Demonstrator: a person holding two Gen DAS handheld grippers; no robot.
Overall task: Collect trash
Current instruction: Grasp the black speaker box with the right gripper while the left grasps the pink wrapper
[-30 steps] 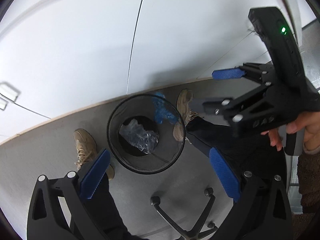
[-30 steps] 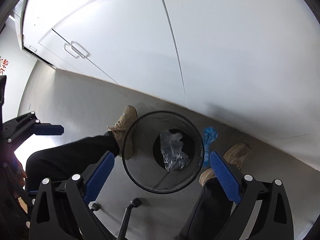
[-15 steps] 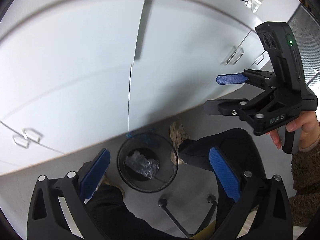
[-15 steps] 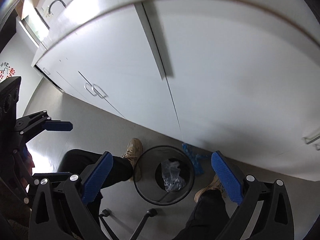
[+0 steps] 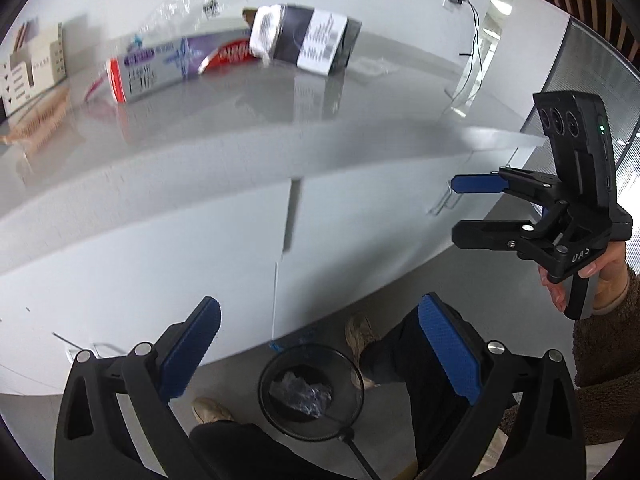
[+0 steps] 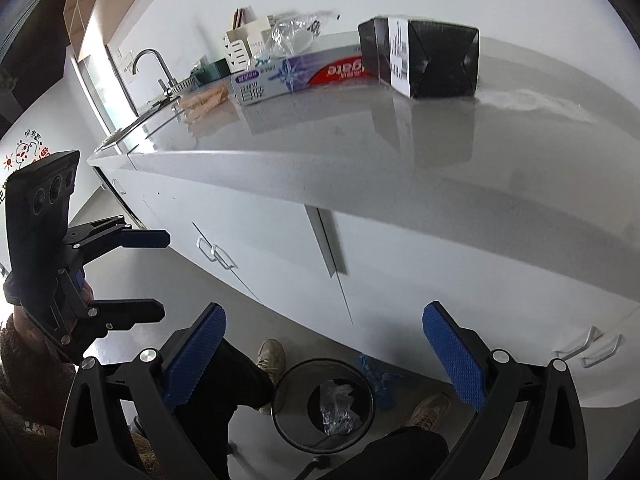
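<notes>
The grey countertop (image 6: 400,152) carries, toward its back edge, a toothpaste box (image 6: 304,74) touching a black box (image 6: 432,60). Below, the mesh wastebasket (image 6: 282,420) holds crumpled plastic (image 6: 336,404). Left gripper (image 5: 320,356) and right gripper (image 6: 324,356) hover spread wide, empty.

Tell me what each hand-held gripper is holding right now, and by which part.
Nothing is held. The left hand-held gripper and the right hand-held gripper both stand open and empty above the wire bin.
</notes>
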